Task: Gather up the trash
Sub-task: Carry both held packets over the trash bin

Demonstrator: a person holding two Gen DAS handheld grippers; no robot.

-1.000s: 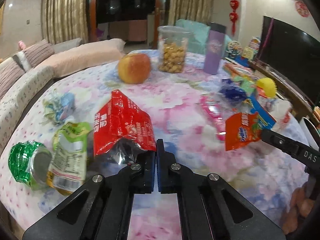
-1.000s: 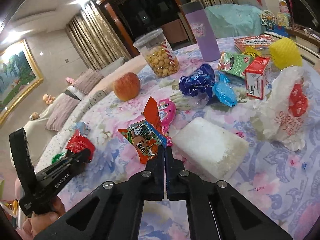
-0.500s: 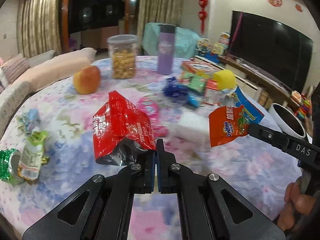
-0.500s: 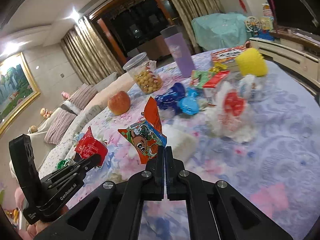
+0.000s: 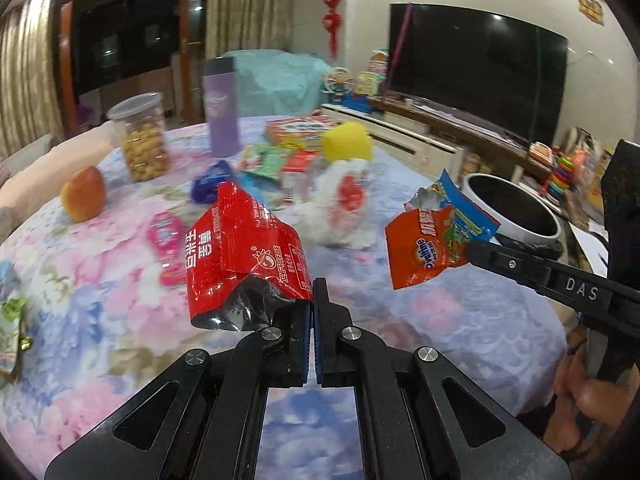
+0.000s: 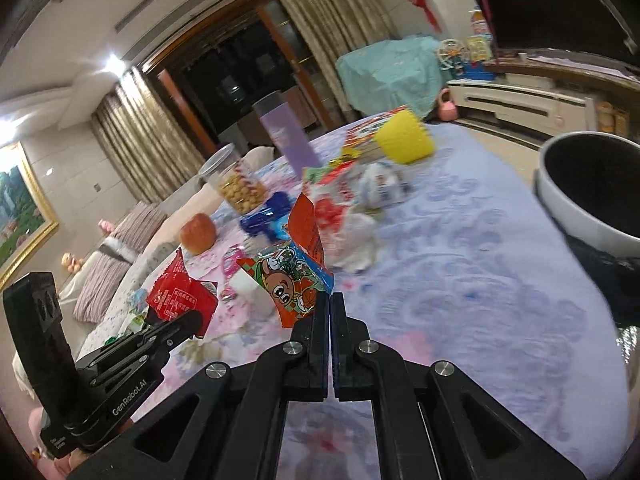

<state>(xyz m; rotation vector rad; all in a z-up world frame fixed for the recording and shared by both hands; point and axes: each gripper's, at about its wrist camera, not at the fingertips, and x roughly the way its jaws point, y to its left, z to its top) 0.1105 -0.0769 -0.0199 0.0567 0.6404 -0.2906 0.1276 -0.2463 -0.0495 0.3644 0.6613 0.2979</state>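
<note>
Both grippers have swung rightward since a second ago, bringing the white bin [image 5: 516, 216] into view beyond the table [image 5: 460, 328] edge. We find the left gripper [image 5: 312, 306] clamped on a red wrapper [image 5: 240, 256], held above the cloth, and the right gripper [image 6: 330, 300] clamped on an orange wrapper [image 6: 292, 280]. Farther off we note a crumpled white bag [image 5: 344, 208], an apple [image 5: 83, 194], a yellow sponge [image 5: 346, 142], a snack jar [image 5: 140, 136] and a purple bottle [image 5: 221, 108].
</note>
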